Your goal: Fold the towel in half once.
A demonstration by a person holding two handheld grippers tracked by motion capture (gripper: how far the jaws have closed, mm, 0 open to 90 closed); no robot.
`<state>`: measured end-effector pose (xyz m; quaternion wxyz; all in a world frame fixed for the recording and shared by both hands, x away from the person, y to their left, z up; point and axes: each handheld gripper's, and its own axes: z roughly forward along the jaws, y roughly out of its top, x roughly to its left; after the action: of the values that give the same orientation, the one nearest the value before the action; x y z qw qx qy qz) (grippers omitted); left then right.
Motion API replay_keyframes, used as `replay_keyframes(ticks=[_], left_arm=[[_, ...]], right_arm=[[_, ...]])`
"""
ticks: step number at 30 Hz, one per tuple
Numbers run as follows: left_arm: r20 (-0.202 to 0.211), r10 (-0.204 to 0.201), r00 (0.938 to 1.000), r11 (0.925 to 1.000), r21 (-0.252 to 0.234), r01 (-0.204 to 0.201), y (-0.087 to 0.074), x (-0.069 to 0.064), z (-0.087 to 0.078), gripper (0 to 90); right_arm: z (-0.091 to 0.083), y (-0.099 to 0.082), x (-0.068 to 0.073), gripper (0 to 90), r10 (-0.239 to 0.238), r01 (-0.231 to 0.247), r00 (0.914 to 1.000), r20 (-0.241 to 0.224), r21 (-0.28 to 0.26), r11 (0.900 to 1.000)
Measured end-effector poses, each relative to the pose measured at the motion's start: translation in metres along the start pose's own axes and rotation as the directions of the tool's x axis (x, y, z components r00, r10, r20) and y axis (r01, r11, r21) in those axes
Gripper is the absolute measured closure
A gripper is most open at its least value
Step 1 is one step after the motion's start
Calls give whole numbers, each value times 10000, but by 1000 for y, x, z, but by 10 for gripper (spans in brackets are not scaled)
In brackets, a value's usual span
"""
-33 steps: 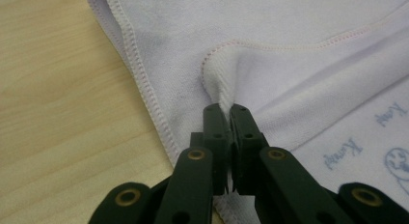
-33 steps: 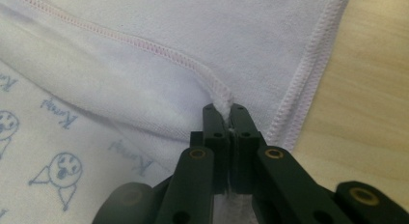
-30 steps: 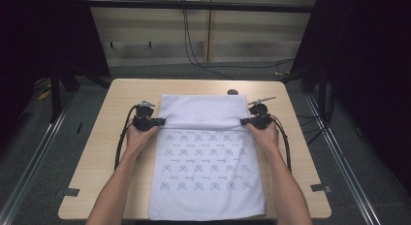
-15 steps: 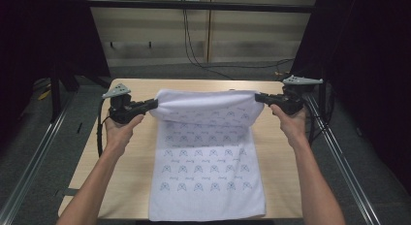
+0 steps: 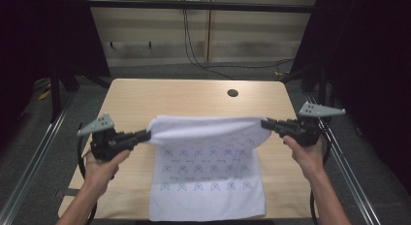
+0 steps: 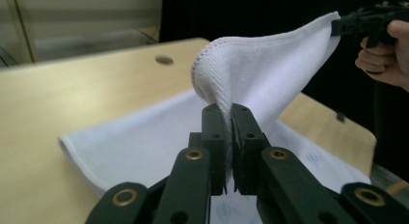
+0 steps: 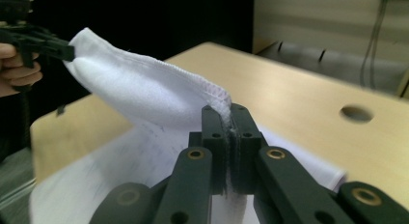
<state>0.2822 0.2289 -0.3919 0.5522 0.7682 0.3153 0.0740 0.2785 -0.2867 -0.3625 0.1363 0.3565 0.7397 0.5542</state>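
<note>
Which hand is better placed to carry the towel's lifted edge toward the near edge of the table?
Neither clearly: left gripper and right gripper each pinch a corner of the towel, raised about level, so both should probably move together.

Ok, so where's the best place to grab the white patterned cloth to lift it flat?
Grip the white patterned cloth at its two far corners, coming in from each side along the hemmed edge, as the left gripper and right gripper do; the stitched hem gives thin, firm purchase.

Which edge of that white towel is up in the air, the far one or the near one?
The far edge of the towel: each hand-held gripper, left and right, pinches one of its corners, while the near edge lies flat on the table.
</note>
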Motion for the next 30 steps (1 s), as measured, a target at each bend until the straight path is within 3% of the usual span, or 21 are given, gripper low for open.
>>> replay_keyframes(ticks=[1, 2, 3, 6, 7, 8, 9, 12, 14, 16, 17, 18, 19, 20, 21, 24, 25, 26, 28, 29, 30], left_arm=[[13, -77, 10000, 9999, 141, 77, -13, -2, 1, 857], [253, -199, 9995, 9995, 266, 192, -25, -2, 1, 857], [176, -197, 9997, 9975, 676, 184, -46, -4, 3, 855], [217, -459, 9987, 9901, 1338, 426, -68, -4, 8, 845], [217, -459, 9987, 9901, 1338, 426, -68, -4, 8, 843], [293, -428, 9987, 9843, 1724, 371, -78, -6, 11, 839], [293, -428, 9987, 9843, 1724, 371, -78, -6, 11, 824], [643, -173, 9978, 9754, 2204, 27, -87, -12, 10, 788], [1106, 13, 9939, 9709, 2379, -277, -93, -19, 5, 781], [1187, 106, 9929, 9688, 2448, -396, -95, -21, 2, 771], [1408, 93, 9900, 9668, 2515, -449, -97, -23, 1, 771], [1591, 240, 9870, 9636, 2591, -652, -98, -27, -4, 749], [1591, 240, 9870, 9636, 2591, -652, -98, -27, -4, 735], [1826, 255, 9829, 9641, 2554, -724, -98, -30, -6, 735], [1802, 448, 9826, 9643, 2491, -896, -97, -34, -11, 728], [1714, 345, 9846, 9708, 2283, -737, -97, -34, -13, 716], [1215, 264, 9922, 9729, 2249, -534, -94, -27, -9, 676], [988, 206, 9949, 9725, 2289, -429, -91, -20, -5, 635], [906, 237, 9956, 9697, 2402, -450, -88, -14, 2, 626], [592, -16, 9982, 9660, 2583, -138, -82, -2, 18, 611], [592, -16, 9982, 9660, 2583, -138, -82, -2, 18, 580]], right_arm=[[0, -10, 4, 873, -14, 15, 10000, -28, 291, 9996], [0, -31, 11, 872, 59, -41, 9997, -240, 755, 9971], [0, -42, 14, 871, 104, -70, 9994, -326, 1010, 9949], [2, -71, 22, 867, 231, -133, 9981, -575, 1656, 9861], [2, -71, 22, 867, 231, -133, 9981, -575, 1656, 9861], [5, -86, 24, 861, 543, -380, 9957, -747, 2045, 9781], [5, -86, 24, 861, 543, -380, 9957, -747, 2045, 9781], [5, -104, 30, 819, 522, -278, 9952, -833, 2708, 9622], [-2, -117, 38, 796, 628, -195, 9887, -1363, 2986, 9542], [-7, -123, 45, 777, 627, -88, 9853, -1590, 3189, 9477], [-7, -123, 45, 777, 627, -88, 9853, -1590, 3189, 9477], [-13, -130, 52, 741, 683, -55, 9824, -1738, 3386, 9409], [-15, -132, 55, 726, 608, 78, 9808, -1853, 3486, 9372], [-15, -132, 55, 726, 608, 78, 9808, -1853, 3486, 9372], [-21, -135, 63, 688, 558, 134, 9815, -1831, 3564, 9343], [-27, -136, 72, 681, 498, 233, 9803, -1912, 3625, 9317], [-30, -139, 77, 680, 483, 227, 9814, -1860, 3622, 9318], [-29, -140, 78, 676, 428, 234, 9844, -1709, 3680, 9295], [-27, -139, 76, 673, 409, 217, 9861, -1610, 3690, 9292], [-23, -135, 72, 669, 388, 161, 9883, -1477, 3538, 9352], [-23, -135, 72, 669, 388, 161, 9883, -1477, 3538, 9352]])
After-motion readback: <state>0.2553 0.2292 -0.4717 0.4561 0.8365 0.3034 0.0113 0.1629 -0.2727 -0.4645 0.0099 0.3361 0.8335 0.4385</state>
